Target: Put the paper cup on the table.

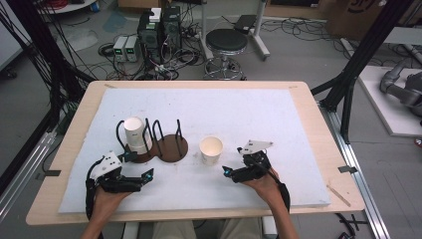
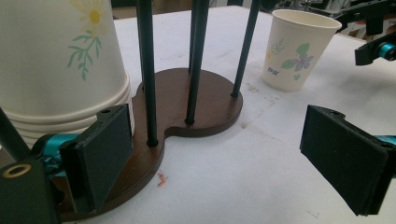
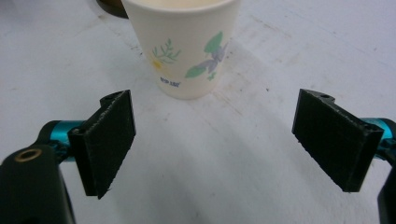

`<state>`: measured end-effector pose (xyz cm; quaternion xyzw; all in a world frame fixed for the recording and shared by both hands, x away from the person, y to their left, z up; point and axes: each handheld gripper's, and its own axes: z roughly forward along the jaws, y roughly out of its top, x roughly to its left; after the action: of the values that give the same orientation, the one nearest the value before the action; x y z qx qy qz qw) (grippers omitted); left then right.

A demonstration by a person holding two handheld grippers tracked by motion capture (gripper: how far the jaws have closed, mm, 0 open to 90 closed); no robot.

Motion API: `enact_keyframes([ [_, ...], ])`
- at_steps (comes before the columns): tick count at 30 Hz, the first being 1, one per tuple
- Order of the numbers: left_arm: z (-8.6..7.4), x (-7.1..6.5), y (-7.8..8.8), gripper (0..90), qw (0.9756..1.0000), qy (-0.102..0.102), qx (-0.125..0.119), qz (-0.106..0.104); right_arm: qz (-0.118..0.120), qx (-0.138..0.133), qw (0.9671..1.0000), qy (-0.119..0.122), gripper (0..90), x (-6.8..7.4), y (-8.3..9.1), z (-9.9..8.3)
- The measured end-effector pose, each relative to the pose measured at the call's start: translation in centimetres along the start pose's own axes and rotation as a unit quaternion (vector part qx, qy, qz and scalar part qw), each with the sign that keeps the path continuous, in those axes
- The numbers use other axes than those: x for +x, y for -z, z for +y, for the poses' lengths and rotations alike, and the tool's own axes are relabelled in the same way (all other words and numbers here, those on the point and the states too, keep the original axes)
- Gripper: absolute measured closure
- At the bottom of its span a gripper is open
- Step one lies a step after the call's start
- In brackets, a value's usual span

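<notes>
White mat [image 1: 259,114] on wooden table [image 1: 308,107]; stool [image 1: 226,42] beyond; paper cup [image 1: 211,150] upright, empty; cup stack [image 1: 137,134] inverted on rack [image 1: 169,147]; left gripper [image 1: 148,175], right gripper [image 1: 227,172] jaws wide, holding nothing.

A black round stool [image 1: 226,42] and computer towers [image 1: 159,29] stand beyond the table [image 1: 308,107].

Both hands rest low, left tool [image 1: 147,175] and right tool [image 1: 226,171] gaping wide

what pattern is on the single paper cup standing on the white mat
A floral print on the cream paper cup: green leaves, a yellow flower, a purple one; clearest in the right gripper view.
</notes>
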<state>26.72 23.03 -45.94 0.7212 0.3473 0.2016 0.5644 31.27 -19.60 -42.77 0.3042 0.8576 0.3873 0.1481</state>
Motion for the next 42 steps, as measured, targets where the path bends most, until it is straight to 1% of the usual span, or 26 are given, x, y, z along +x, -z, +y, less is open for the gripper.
enact_keyframes([
  [3, 0.0, 0.0, 0.0, 9.4, 1.0, 0.001, 0.0, -0.001, -0.003, -0.013, 0.9998, -0.012, 13.6, -0.6, 0.7, -1.1],
  [5, 0.0, 0.0, 0.0, 9.4, 1.0, 0.001, 0.0, -0.001, -0.004, -0.029, 0.9994, -0.019, 13.7, -1.0, 1.1, -1.8],
  [7, 0.0, 0.0, 0.0, 9.4, 1.0, -0.002, 0.001, -0.001, -0.001, -0.045, 0.9984, -0.033, 13.7, -1.5, 1.6, -2.6],
  [9, 0.0, 0.0, 0.0, 9.4, 1.0, -0.002, 0.002, -0.001, -0.005, -0.054, 0.9977, -0.041, 13.7, -1.9, 1.8, -3.0],
  [10, 0.0, 0.0, 0.0, 9.4, 1.0, -0.002, 0.002, -0.001, -0.008, -0.058, 0.9971, -0.049, 13.7, -2.1, 2.0, -3.2],
  [12, 0.0, 0.0, 0.0, 9.4, 1.0, 0.0, 0.0, -0.001, -0.011, -0.066, 0.9964, -0.053, 13.7, -2.2, 2.1, -3.5],
  [14, 0.0, 0.0, 0.0, 9.4, 1.0, 0.0, 0.0, -0.001, -0.02, -0.075, 0.9957, -0.051, 13.7, -2.3, 2.3, -3.7],
  [18, 0.0, 0.1, 0.1, 9.4, 1.0, 0.003, -0.003, 0.001, -0.024, -0.086, 0.9945, -0.054, 13.8, -2.4, 2.4, -4.1],
  [20, 0.0, 0.1, 0.1, 9.4, 1.0, 0.004, -0.004, 0.001, -0.029, -0.09, 0.9938, -0.059, 13.8, -2.5, 2.5, -4.3],
  [24, 0.0, 0.1, 0.1, 9.4, 1.0, 0.003, -0.003, 0.003, -0.039, -0.101, 0.9922, -0.061, 13.8, -2.7, 2.8, -4.5],
  [25, 0.0, 0.1, 0.1, 9.4, 1.0, 0.005, -0.003, 0.002, -0.041, -0.103, 0.9916, -0.066, 13.8, -2.7, 3.0, -4.5],
  [27, 0.0, 0.1, 0.1, 9.4, 1.0, 0.007, -0.003, 0.002, -0.047, -0.108, 0.9909, -0.066, 13.8, -2.8, 3.2, -4.6],
  [29, 0.0, 0.1, 0.1, 9.4, 1.0, 0.007, -0.003, 0.002, -0.053, -0.111, 0.9898, -0.071, 13.8, -2.8, 3.4, -4.8],
  [33, 0.0, 0.1, 0.0, 9.4, 1.0, 0.007, -0.001, 0.001, -0.074, -0.13, 0.9855, -0.081, 13.8, -2.9, 4.0, -5.3],
  [35, 0.0, 0.2, 0.0, 9.4, 1.0, 0.008, 0.0, 0.0, -0.073, -0.138, 0.9836, -0.09, 13.8, -3.0, 4.1, -5.6],
  [36, 0.0, 0.2, 0.0, 9.4, 0.9999, 0.013, -0.001, 0.0, -0.076, -0.14, 0.9828, -0.094, 13.8, -3.1, 4.1, -5.7],
  [39, 0.0, 0.3, 0.1, 9.4, 0.9999, 0.016, -0.004, -0.001, -0.084, -0.14, 0.9815, -0.1, 13.8, -3.1, 4.0, -6.0],
  [41, 0.0, 0.3, 0.1, 9.4, 0.9999, 0.014, -0.004, -0.002, -0.089, -0.14, 0.9809, -0.102, 13.8, -3.0, 4.0, -6.1],
  [42, 0.0, 0.3, 0.1, 9.4, 0.9999, 0.014, -0.004, -0.002, -0.094, -0.14, 0.9809, -0.097, 13.8, -3.0, 4.0, -6.2],
])
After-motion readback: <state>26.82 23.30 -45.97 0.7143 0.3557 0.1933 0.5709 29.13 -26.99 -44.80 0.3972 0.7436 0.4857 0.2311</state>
